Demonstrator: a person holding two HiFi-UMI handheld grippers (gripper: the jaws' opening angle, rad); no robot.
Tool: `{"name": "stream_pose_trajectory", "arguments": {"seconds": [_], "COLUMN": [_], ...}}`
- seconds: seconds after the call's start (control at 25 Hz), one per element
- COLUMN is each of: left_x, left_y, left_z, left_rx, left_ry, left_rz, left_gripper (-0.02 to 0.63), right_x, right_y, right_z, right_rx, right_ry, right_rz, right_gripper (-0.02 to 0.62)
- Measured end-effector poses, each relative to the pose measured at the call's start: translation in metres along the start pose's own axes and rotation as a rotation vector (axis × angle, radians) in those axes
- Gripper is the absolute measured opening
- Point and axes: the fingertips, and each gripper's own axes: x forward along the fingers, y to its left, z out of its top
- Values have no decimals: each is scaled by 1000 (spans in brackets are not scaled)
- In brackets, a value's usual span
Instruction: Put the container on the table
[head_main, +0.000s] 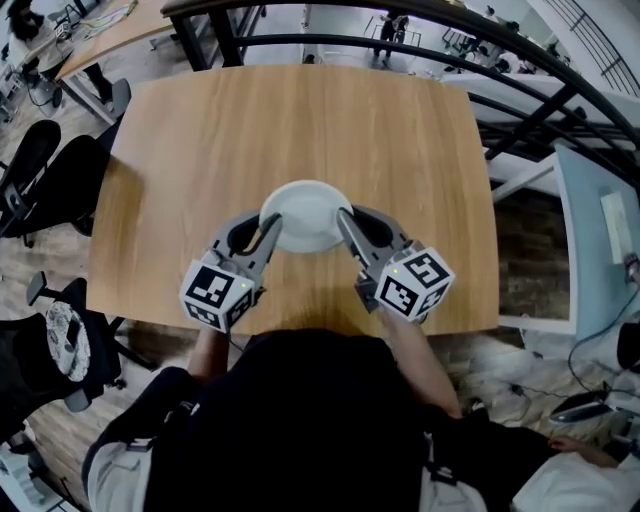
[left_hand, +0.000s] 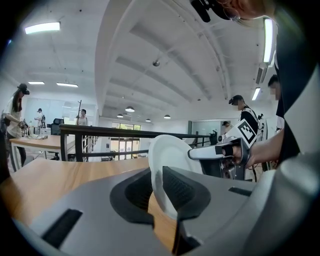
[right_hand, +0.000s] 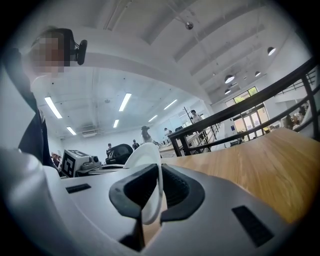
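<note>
A white round container (head_main: 305, 213), a shallow bowl, hangs just over the wooden table (head_main: 300, 120), near its front middle. My left gripper (head_main: 272, 226) is shut on the bowl's left rim and my right gripper (head_main: 344, 220) is shut on its right rim. In the left gripper view the white bowl (left_hand: 167, 155) stands edge-on between the dark pads of the left gripper (left_hand: 161, 192), with the other gripper beyond it. In the right gripper view the thin rim of the bowl (right_hand: 147, 160) is pinched in the right gripper (right_hand: 159, 195).
A dark metal railing (head_main: 400, 25) runs past the table's far edge. Office chairs (head_main: 45, 170) stand at the left, and a light blue desk (head_main: 595, 220) at the right. Several people stand in the background of both gripper views.
</note>
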Motion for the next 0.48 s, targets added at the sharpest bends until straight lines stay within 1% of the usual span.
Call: {"name": "stream_pose_trajectory", "arguments": {"seconds": [0.32,0.48], "left_x": [28,38], "left_y": [0,2], "left_z": [-21,-31], "left_rx": [2,-16], "left_ry": [65,89], "left_rz": [-20,-25], "left_gripper": [48,49], "right_x": [1,2], "right_y": [-30,-41], "right_z": [-18,-25], "right_rx": [35,49], "right_ry": [40,59], "right_rz": [-50,-68], "right_gripper": [26,25]}}
